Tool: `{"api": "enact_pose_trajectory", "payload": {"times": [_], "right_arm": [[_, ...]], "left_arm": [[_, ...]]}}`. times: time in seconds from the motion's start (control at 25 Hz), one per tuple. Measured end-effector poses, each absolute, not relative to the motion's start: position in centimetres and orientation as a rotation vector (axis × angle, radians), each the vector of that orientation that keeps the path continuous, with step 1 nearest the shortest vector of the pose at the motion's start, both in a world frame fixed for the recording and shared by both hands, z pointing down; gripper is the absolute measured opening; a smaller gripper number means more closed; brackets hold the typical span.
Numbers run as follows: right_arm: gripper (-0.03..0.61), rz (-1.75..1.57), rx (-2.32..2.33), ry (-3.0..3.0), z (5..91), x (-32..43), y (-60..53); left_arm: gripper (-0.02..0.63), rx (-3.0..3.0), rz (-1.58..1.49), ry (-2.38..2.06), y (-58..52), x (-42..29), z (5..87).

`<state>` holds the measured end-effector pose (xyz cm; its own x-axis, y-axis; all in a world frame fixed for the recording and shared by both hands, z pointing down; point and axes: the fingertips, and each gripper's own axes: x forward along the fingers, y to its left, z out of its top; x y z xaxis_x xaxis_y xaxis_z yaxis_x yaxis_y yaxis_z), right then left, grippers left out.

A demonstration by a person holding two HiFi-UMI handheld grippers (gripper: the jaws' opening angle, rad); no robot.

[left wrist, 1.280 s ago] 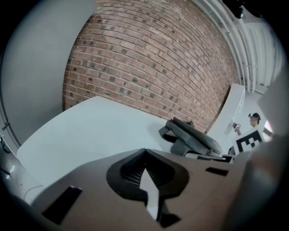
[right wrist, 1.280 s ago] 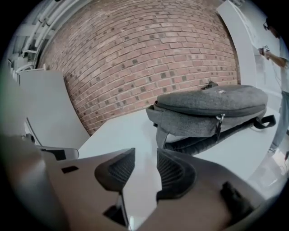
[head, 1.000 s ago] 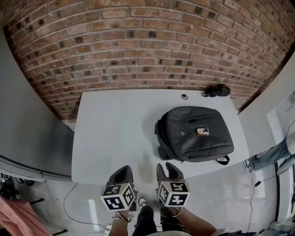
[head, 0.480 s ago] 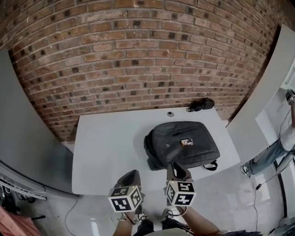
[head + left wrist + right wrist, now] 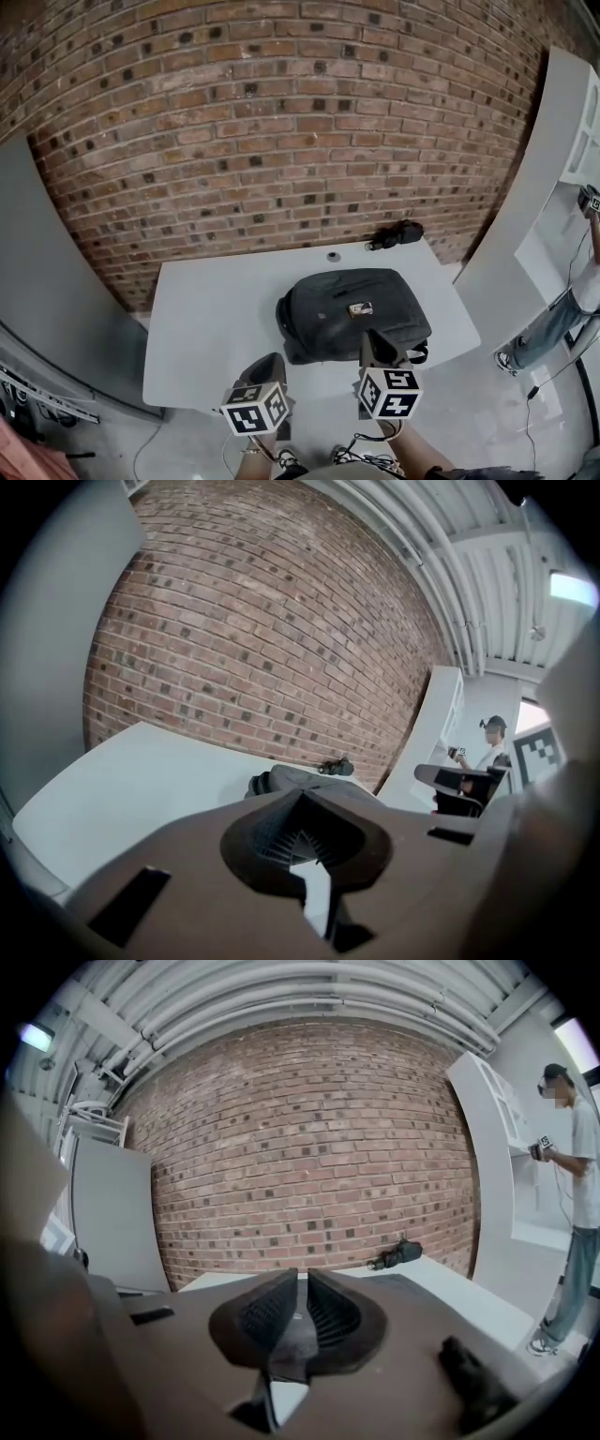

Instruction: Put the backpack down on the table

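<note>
Grippers come nearest, side by side at the table's [image 5: 206, 319] near edge. The left gripper [image 5: 265, 361] has its jaws closed tip to tip, with nothing in them. The right gripper [image 5: 380, 339] has just been closing its jaws; they stand a thin slit apart with nothing between them. In the head view its tips overlap the near edge of the backpack [image 5: 352, 314], and whether they touch it cannot be told.

The grey backpack lies flat on the white table, on its right half, with a small patch on top. Beyond it a small round thing [image 5: 333, 256] sits at the far edge, and a dark bundle [image 5: 398, 232] rests at the far right corner. A brick wall [image 5: 281, 141] rises behind the table. A person [image 5: 577, 1194] stands off to the right.
</note>
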<state>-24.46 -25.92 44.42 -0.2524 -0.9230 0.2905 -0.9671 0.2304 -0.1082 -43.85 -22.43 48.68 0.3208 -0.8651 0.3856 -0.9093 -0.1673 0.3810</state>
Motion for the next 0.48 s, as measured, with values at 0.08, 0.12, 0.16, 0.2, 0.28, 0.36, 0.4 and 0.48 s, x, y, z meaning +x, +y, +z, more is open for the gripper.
{"api": "enact_pose_trajectory", "payload": {"times": [0.08, 0.12, 0.16, 0.2, 0.28, 0.36, 0.4, 0.48], "right_arm": [[0.051, 0.401, 1.812, -2.334, 44.3, -23.2, -26.2], [0.051, 0.406, 1.814, -2.335, 44.3, -22.6, -26.4], [0.049, 0.41, 1.816, -2.335, 44.3, -22.0, -26.5], [0.049, 0.415, 1.816, -2.333, 44.3, -21.5, -26.6], [0.049, 0.432, 1.807, -2.33, 44.7, -20.7, -26.7], [0.049, 0.448, 1.791, -2.332, 45.1, -20.3, -26.6], [0.048, 0.453, 1.784, -2.334, 45.3, -20.1, -26.5], [0.048, 0.472, 1.769, -2.336, 45.8, -19.7, -26.5]], "left_arm": [[0.011, 2.059, 0.112, -1.574, -22.5, -43.0, 48.0], [0.011, 2.065, 0.119, -1.582, -22.5, -42.6, 47.6], [0.011, 2.069, 0.127, -1.59, -22.5, -42.1, 47.4], [0.011, 2.069, 0.134, -1.599, -22.5, -41.8, 47.1], [0.011, 2.064, 0.148, -1.618, -22.6, -41.3, 46.9], [0.011, 2.06, 0.165, -1.631, -22.7, -40.8, 46.9], [0.011, 2.062, 0.173, -1.635, -22.8, -40.5, 46.9], [0.011, 2.072, 0.19, -1.636, -23.0, -39.8, 46.7]]}}
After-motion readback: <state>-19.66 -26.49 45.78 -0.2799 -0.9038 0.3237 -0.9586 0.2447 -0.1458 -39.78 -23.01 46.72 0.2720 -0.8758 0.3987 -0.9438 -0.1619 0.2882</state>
